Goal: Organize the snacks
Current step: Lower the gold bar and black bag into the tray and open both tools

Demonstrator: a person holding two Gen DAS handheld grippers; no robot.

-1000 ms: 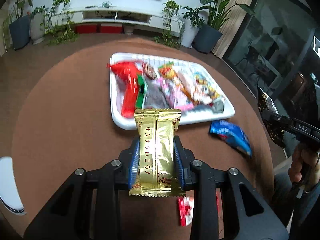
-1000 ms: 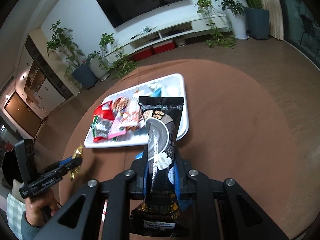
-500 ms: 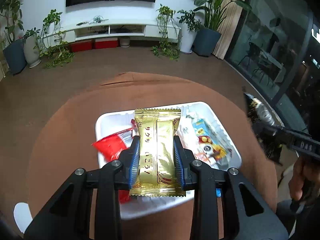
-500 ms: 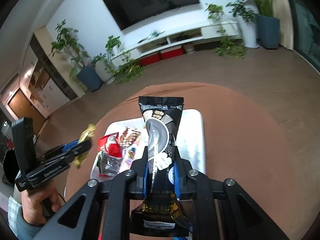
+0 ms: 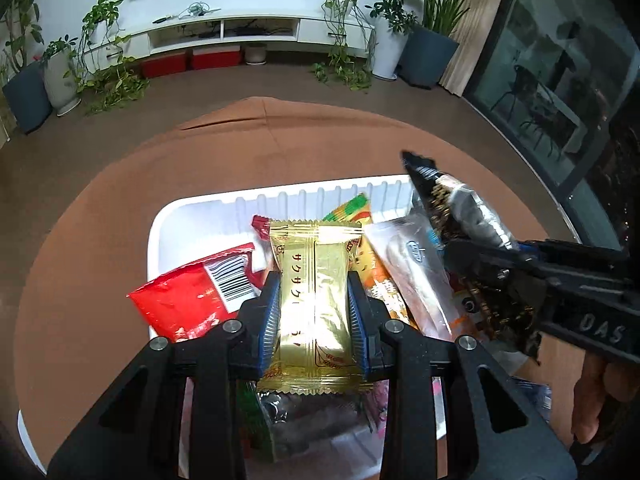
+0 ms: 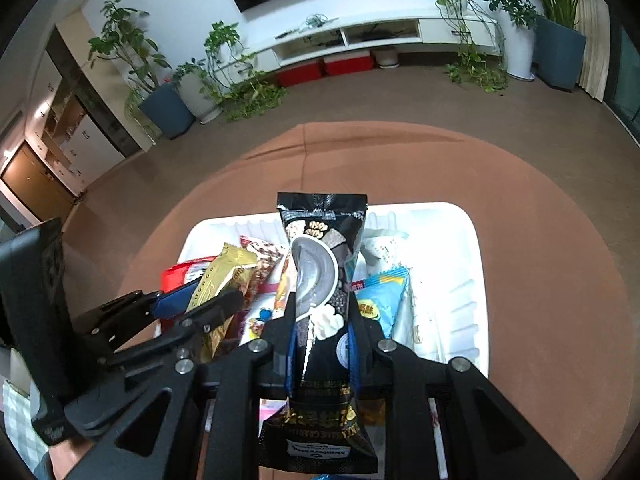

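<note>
Gold and black packets over tray

Gold foil snack packet, clamped in left gripper; black glossy snack pouch, pinched in right gripper. Both have travelled from the brown table to above the white plastic tray; release appears next.

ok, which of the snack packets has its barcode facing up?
The red packet at the left side of the white tray, beside the left gripper. Its white barcode panel faces up; no other packet shows one.

Both wrist views over one tray
</note>
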